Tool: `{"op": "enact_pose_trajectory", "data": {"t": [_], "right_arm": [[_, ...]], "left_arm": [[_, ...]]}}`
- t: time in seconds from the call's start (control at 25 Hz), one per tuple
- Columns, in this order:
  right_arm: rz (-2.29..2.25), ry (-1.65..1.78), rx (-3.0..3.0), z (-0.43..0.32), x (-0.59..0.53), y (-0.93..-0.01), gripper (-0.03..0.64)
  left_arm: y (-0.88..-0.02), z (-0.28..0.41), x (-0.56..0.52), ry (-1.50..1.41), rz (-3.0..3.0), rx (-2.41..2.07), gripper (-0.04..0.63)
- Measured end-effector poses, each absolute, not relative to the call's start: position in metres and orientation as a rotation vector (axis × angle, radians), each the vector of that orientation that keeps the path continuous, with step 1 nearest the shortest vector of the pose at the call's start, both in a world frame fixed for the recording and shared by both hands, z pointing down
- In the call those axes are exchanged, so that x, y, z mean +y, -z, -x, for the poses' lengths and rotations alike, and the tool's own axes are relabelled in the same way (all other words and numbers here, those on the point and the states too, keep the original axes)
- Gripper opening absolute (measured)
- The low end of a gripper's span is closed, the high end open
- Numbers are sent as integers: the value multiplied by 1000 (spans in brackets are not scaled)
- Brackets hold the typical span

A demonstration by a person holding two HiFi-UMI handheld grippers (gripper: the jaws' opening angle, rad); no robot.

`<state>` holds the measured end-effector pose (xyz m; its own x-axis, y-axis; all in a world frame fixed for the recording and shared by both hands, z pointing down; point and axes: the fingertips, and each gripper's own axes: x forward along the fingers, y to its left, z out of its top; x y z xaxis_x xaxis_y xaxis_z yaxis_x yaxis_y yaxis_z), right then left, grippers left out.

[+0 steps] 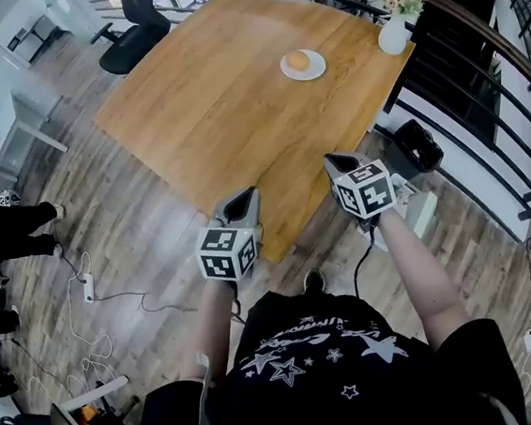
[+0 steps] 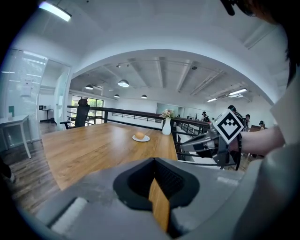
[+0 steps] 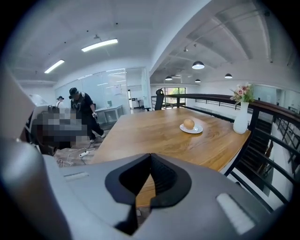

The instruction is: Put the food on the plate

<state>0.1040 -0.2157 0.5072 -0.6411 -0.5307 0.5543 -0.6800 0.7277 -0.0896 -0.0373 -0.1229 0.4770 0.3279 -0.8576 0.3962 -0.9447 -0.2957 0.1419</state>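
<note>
A round orange-brown bun (image 1: 299, 60) lies on a small white plate (image 1: 317, 68) at the far right of the wooden table (image 1: 217, 108). Both grippers hang off the table's near corner, well short of the plate. My left gripper (image 1: 247, 196) has its jaws together with nothing between them, as its own view shows (image 2: 153, 161). My right gripper (image 1: 333, 160) is also shut and empty (image 3: 150, 157). The bun (image 2: 139, 135) and plate (image 2: 141, 139) sit far ahead in the left gripper view. The right gripper view shows the bun (image 3: 189, 123) on the plate (image 3: 191, 130) too.
A white vase with flowers (image 1: 392, 35) stands at the table's far right corner, near the plate. A black railing (image 1: 479, 90) runs along the right side. An office chair (image 1: 133, 32) stands beyond the table. People (image 1: 3, 230) and a power strip with cables (image 1: 89, 287) are at the left.
</note>
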Motion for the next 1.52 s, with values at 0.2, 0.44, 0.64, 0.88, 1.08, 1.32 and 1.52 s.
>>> {"op": "enact_pose_trajectory", "data": {"t": [0.2, 0.44, 0.64, 0.88, 1.08, 1.32, 1.52], "right_arm": [[-1017, -354, -2414, -99, -216, -502, 2], [-997, -368, -2421, -72, -183, -501, 2], [-990, -385, -2427, -52, -140, -499, 2], [-1031, -388, -2407, -51, -89, -493, 2], [-1058, -407, -2404, -50, -52, -486, 2], [-1073, -407, -2414, -42, -5, -476, 2], [-1097, -421, -2412, -42, 27, -471, 2]], "left_arm": [[-477, 49, -110, -342, -2238, -1602, 2], [-472, 74, -76, -344, -2234, -1611, 2], [-474, 98, -38, -325, -2221, -1608, 2], [-469, 105, 6, -309, -2249, -1589, 2], [-463, 110, 44, -295, -2262, -1588, 2], [-454, 120, 86, -279, -2279, -1591, 2], [-446, 125, 114, -274, -2293, -1589, 2]]}}
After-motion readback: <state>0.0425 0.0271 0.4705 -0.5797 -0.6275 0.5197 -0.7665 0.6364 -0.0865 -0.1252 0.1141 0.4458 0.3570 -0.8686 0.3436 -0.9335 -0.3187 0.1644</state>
